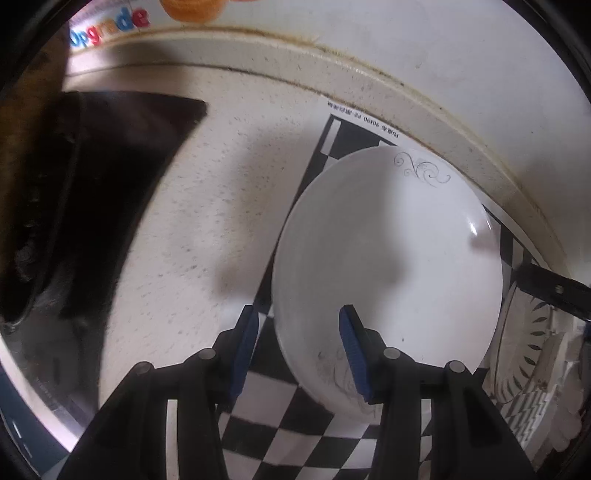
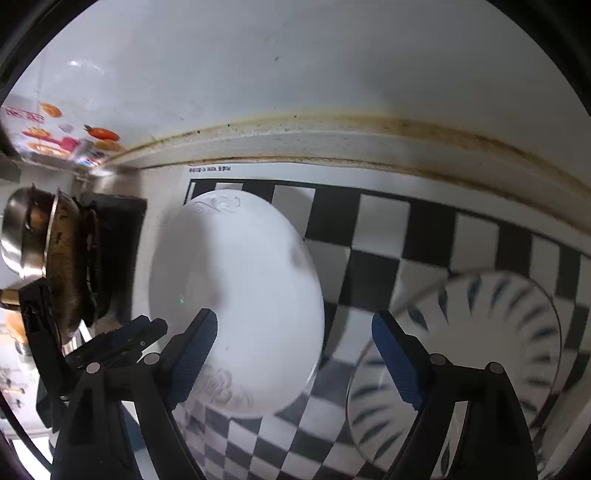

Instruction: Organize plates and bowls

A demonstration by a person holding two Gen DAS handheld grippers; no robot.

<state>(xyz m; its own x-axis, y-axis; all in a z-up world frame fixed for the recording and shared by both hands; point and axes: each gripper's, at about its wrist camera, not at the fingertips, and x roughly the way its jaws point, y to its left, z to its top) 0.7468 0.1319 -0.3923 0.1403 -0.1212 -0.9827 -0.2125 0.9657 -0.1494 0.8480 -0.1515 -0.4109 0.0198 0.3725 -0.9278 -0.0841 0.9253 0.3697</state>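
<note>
Left wrist view: a white plate (image 1: 388, 266) with grey scroll ornaments at two opposite rim edges lay on a black-and-white checkered mat (image 1: 280, 417), near the wall. The left gripper (image 1: 297, 354) hovered over the plate's rim, jaws partly apart, one blue pad over the plate and one off it, gripping nothing. A sticker (image 1: 110, 29) on the wall read "Upgrade". In the right wrist view, the right gripper (image 2: 293, 354) stood wide and empty between the white plate and a plate with blue leaf strokes (image 2: 480, 350). Small print (image 2: 209, 169) at the mat's edge was unreadable.
</note>
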